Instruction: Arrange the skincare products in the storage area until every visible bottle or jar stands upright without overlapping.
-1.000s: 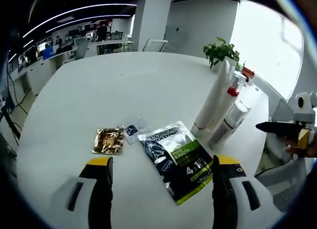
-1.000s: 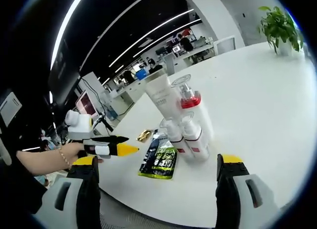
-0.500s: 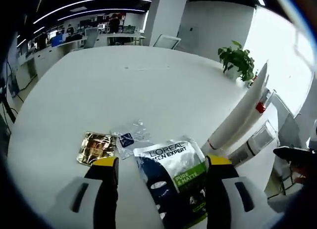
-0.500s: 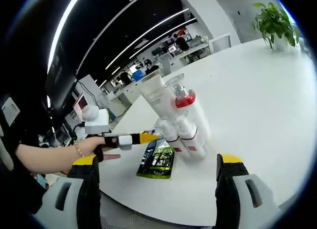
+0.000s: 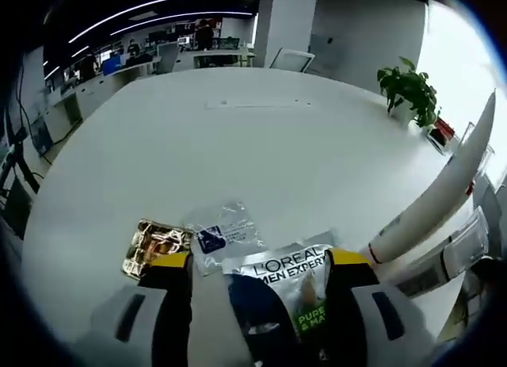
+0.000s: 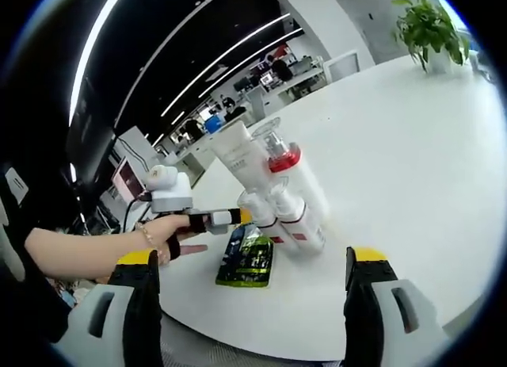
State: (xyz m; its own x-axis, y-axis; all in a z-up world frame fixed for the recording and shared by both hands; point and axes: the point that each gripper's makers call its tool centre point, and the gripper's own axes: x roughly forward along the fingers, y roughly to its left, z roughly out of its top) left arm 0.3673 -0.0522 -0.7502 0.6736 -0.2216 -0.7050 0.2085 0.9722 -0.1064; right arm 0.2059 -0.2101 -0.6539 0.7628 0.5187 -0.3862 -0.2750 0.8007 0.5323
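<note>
Down on the white tabletop (image 5: 261, 145), my left claw (image 5: 257, 264) was spread wide, hovering over a dark sachet (image 5: 273, 292) printed "L'OREAL MEN EXPERT" with a green patch reading "PURE & MA…"; whether its tips touched the packet I could not tell. Beside the sachet lay a clear packet (image 5: 222, 236) with a blue label I could not read, then a gold packet (image 5: 154, 244). A white tube (image 5: 440, 193) slanted away to the upper right, a clear bottle (image 5: 444, 260) lying alongside it. My right claw (image 6: 252, 272) was released too, holding nothing; ahead of it the tube (image 6: 242, 157), a red-collared pump bottle (image 6: 289, 173) and two smaller bottles (image 6: 281, 216) lay clustered on their sides, caps toward me.
</note>
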